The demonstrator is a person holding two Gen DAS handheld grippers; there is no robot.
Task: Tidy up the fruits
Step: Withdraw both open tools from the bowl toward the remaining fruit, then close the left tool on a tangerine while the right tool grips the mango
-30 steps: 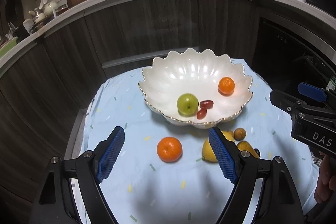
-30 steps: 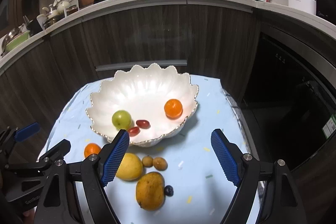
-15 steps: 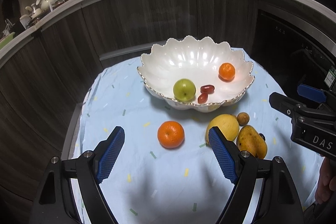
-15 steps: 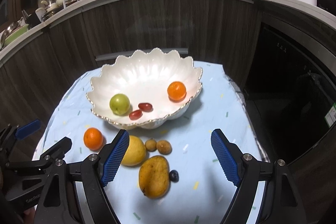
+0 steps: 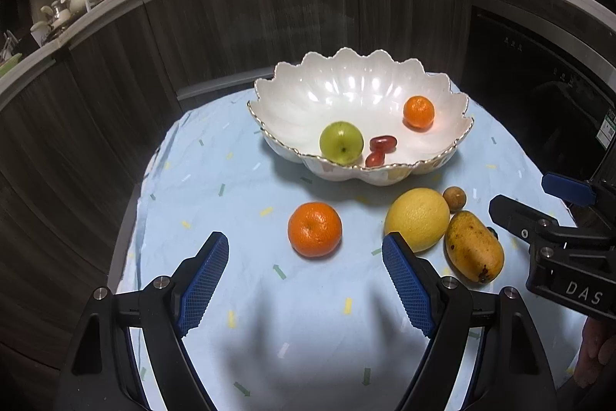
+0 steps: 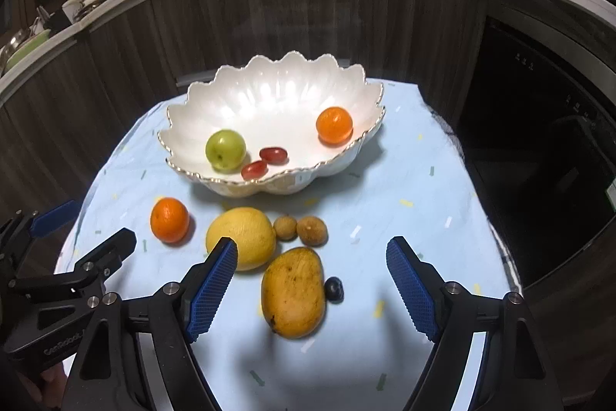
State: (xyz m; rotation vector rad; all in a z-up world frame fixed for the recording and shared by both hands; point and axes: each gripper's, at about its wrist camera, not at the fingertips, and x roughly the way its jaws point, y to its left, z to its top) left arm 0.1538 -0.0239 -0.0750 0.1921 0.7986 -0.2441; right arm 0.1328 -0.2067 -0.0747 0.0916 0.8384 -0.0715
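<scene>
Both your hand-held grippers, left (image 5: pixel 304 280) and right (image 6: pixel 310 284), gape wide and empty. The mango (image 6: pixel 292 291) lies on the worktop (image 6: pixel 423 203), touching a blueberry (image 6: pixel 333 289) and lemon (image 6: pixel 240 237). Closing carelessly could knock the blueberry away before the bowl (image 6: pixel 269 91).

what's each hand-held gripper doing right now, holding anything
left hand-held gripper: open, holding nothing
right hand-held gripper: open, holding nothing

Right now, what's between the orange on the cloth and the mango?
The big yellow citrus sits between the orange and the mango, clearest in the right wrist view.
</scene>
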